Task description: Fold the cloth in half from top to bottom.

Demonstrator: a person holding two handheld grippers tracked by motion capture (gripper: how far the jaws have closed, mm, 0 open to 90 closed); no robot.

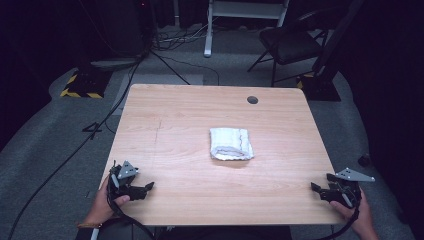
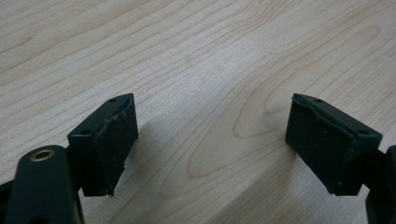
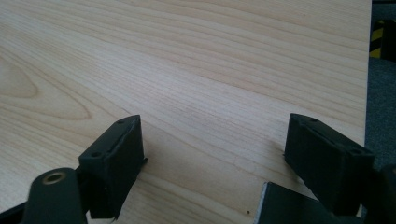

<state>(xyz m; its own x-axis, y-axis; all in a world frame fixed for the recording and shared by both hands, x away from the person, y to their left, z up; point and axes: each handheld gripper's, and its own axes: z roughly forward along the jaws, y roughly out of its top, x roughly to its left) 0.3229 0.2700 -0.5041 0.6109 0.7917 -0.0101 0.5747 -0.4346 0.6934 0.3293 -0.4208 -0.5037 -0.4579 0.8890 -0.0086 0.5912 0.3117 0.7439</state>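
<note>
Near the desk's (image 1: 165,115) middle lies a folded towel (image 1: 230,144), between and beyond both claws; left claw (image 1: 145,189) and right claw (image 1: 317,190) gape empty, roughly equidistant.

A lab or studio: dark curtains, floor cables (image 1: 75,150), hazard-taped stand bases (image 1: 82,85); lone wooden table (image 1: 200,110).

Bare wood lies between my left gripper (image 1: 148,187) and my right gripper (image 1: 315,188), so either can sweep inward along the table (image 1: 175,120). The folded white towel (image 1: 230,144) (mid-table, well apart from both) is the single obstacle.
</note>
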